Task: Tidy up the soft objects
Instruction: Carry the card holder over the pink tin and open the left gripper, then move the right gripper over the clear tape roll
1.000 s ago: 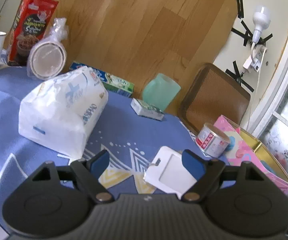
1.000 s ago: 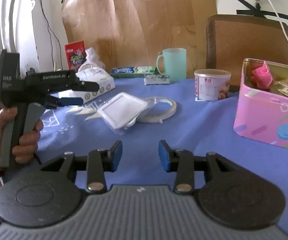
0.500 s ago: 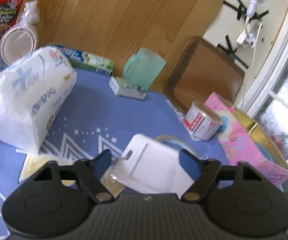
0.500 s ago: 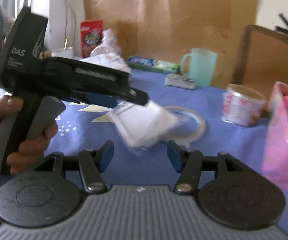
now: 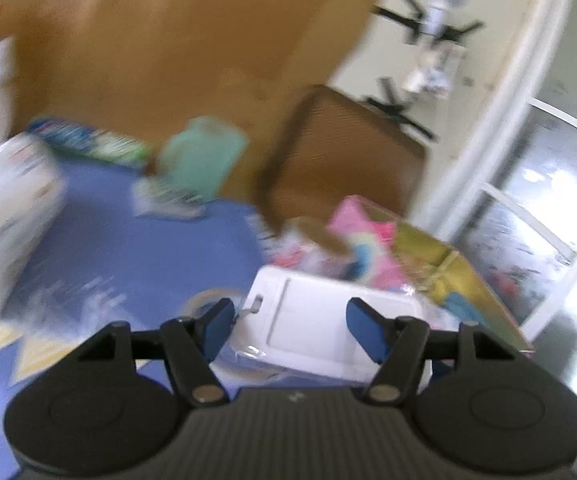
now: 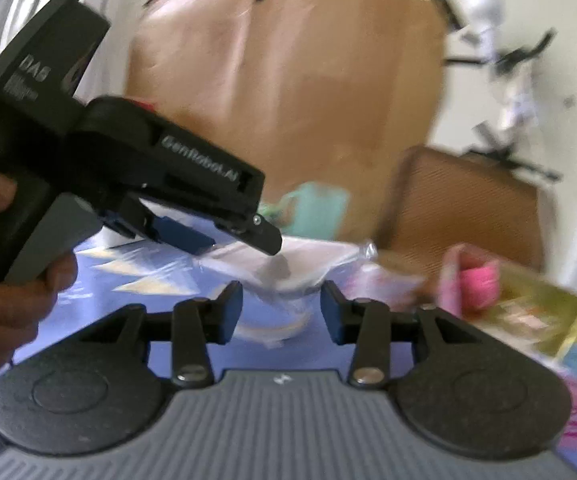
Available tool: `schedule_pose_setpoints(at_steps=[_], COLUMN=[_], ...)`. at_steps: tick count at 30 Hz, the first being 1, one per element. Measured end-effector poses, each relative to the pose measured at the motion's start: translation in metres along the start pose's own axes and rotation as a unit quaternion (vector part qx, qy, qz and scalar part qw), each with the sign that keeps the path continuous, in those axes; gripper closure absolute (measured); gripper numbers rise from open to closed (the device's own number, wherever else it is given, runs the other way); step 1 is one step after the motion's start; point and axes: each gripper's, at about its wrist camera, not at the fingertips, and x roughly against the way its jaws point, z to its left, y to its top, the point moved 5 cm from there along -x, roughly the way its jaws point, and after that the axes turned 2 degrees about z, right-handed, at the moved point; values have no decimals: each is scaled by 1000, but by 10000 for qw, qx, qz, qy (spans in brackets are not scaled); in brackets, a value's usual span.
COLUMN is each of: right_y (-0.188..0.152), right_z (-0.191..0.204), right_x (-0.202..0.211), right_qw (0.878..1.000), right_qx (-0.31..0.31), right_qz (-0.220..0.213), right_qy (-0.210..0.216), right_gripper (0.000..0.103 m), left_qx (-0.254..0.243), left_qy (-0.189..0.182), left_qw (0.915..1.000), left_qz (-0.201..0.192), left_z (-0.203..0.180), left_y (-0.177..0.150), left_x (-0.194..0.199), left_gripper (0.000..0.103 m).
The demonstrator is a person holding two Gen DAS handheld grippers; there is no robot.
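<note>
My left gripper (image 5: 290, 330) is shut on a flat white packet in clear wrap (image 5: 328, 320) and holds it above the blue tablecloth (image 5: 128, 248). The same packet (image 6: 288, 264) shows in the right wrist view, hanging from the left gripper (image 6: 244, 232) just ahead of my right gripper (image 6: 281, 306). My right gripper is open and empty, below the packet. The pink tin box (image 5: 428, 272) stands open to the right; in the right wrist view (image 6: 528, 308) it holds a pink soft item (image 6: 478, 284). Both views are blurred.
A white tissue pack (image 5: 4, 208) lies at the left. A green mug (image 5: 200, 160), a small box (image 5: 168, 200) and a can (image 5: 308, 244) stand on the table. A tape ring (image 6: 276, 328) lies under the packet. A brown chair back (image 5: 340, 160) is behind.
My left gripper has lifted the white packet off the table and carried it right, toward the pink tin. My right gripper has swung right and closer to the packet.
</note>
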Motion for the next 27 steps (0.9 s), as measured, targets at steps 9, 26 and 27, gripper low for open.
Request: schedule_pose_setpoints(at_steps=[9, 26, 27], right_y=[-10, -40, -37], right_z=[-105, -155, -151], right_x=[24, 32, 32], right_qw=[9834, 9584, 9605], right_qx=[-501, -1415, -1416], right_qz=[-163, 31, -10], right_qy=[-1734, -2477, -2395], right_gripper=[60, 60, 60], left_qx=[-1036, -662, -593], left_qy=[-867, -307, -198], left_qw=[9906, 9973, 9980], left_qz=[202, 125, 53], left_z=[-121, -75, -63], left_y=[20, 10, 10], left_x=[-76, -64, -57], left_gripper=[37, 33, 33])
